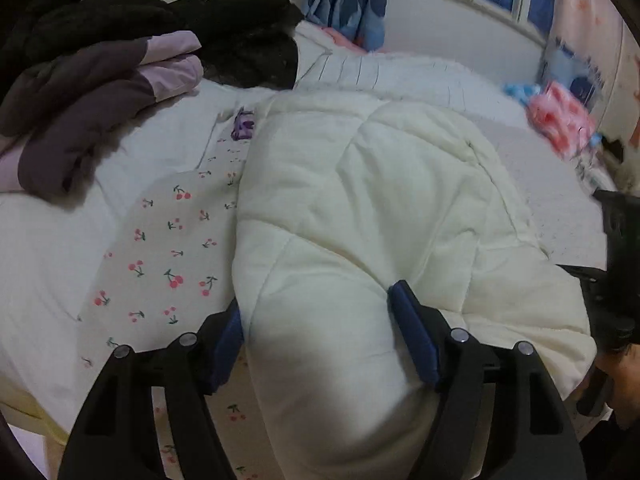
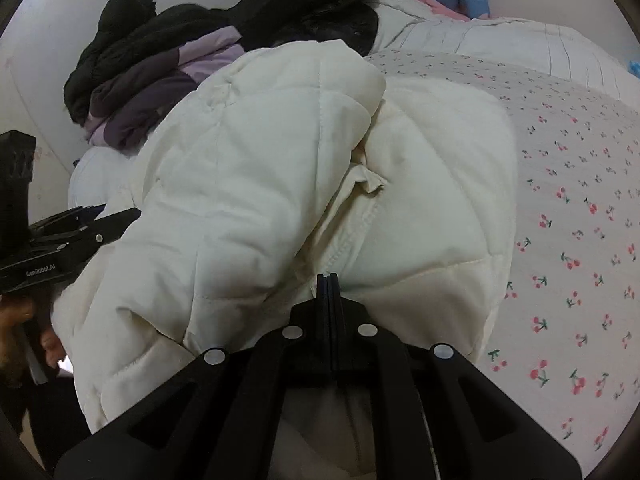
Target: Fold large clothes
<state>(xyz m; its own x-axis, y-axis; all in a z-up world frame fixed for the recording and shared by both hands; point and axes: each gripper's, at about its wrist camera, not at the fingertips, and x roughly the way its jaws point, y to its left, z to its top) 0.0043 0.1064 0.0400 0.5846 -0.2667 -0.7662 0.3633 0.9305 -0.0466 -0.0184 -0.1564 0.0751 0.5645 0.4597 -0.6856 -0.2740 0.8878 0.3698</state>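
Our left gripper [image 1: 316,320] straddles the coat [image 1: 360,208], jaws wide; right gripper [image 2: 328,280] pinches its hem. Puffy fabric may slip out.

The white padded coat [image 1: 360,220] fills the middle of the bed and blocks the way straight ahead of both grippers. On its left, a strip of cherry-print sheet [image 1: 168,248] lies bare. Beyond that strip, the pile of purple and black clothes [image 1: 100,92] closes the passage. On the coat's right, the sheet [image 2: 572,208] is wide and bare.
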